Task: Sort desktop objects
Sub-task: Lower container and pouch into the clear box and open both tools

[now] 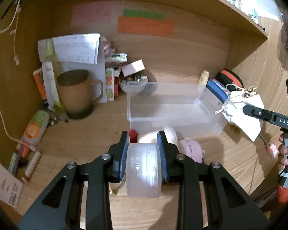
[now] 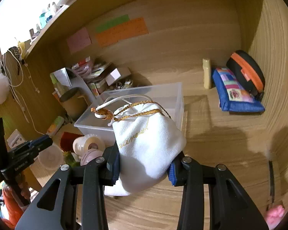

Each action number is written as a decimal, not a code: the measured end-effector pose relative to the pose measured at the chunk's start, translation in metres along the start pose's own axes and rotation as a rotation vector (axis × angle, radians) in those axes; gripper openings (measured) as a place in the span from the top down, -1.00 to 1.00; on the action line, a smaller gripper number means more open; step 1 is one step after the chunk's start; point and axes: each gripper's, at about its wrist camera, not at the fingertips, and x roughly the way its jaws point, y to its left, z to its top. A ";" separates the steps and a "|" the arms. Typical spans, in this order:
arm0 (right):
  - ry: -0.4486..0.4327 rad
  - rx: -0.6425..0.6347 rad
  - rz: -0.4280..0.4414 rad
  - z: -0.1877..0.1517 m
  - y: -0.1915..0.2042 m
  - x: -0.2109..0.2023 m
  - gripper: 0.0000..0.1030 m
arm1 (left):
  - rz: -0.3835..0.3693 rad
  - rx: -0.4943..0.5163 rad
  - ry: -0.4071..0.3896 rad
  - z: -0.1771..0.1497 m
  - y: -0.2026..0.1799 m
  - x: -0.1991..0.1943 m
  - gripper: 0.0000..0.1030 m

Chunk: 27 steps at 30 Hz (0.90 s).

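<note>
My left gripper (image 1: 143, 140) is shut on a round frosted plastic jar (image 1: 143, 169) with grey lettering, held on its side above the wooden desk. My right gripper (image 2: 142, 164) is shut on a white drawstring pouch (image 2: 147, 143) with gold cord; the same pouch (image 1: 242, 111) hangs at the right of the left wrist view. An empty clear plastic bin (image 1: 169, 107), also the clear bin (image 2: 136, 103) behind the pouch, stands just beyond both grippers. A tape roll (image 2: 88, 142), a red item (image 2: 68, 137) and a pink item (image 1: 191, 149) lie in front of the bin.
A brown mug (image 1: 78, 92), bottles and papers crowd the back left corner. A cream tube (image 2: 207, 72), a blue pouch (image 2: 236, 94) and a black-orange case (image 2: 247, 71) sit at the back right. A brush with a pink end (image 2: 272, 191) lies at the right. Wooden walls enclose the desk.
</note>
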 end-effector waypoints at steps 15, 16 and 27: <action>-0.046 -0.018 0.001 0.032 -0.002 -0.001 0.31 | -0.107 0.063 -0.019 0.063 -0.013 0.007 0.43; -0.046 -0.019 0.001 0.034 -0.003 0.001 0.31 | -0.108 0.065 -0.019 0.067 -0.014 0.009 0.43; -0.039 -0.031 -0.002 0.055 -0.007 0.024 0.31 | -0.122 0.078 0.005 0.092 -0.016 0.043 0.43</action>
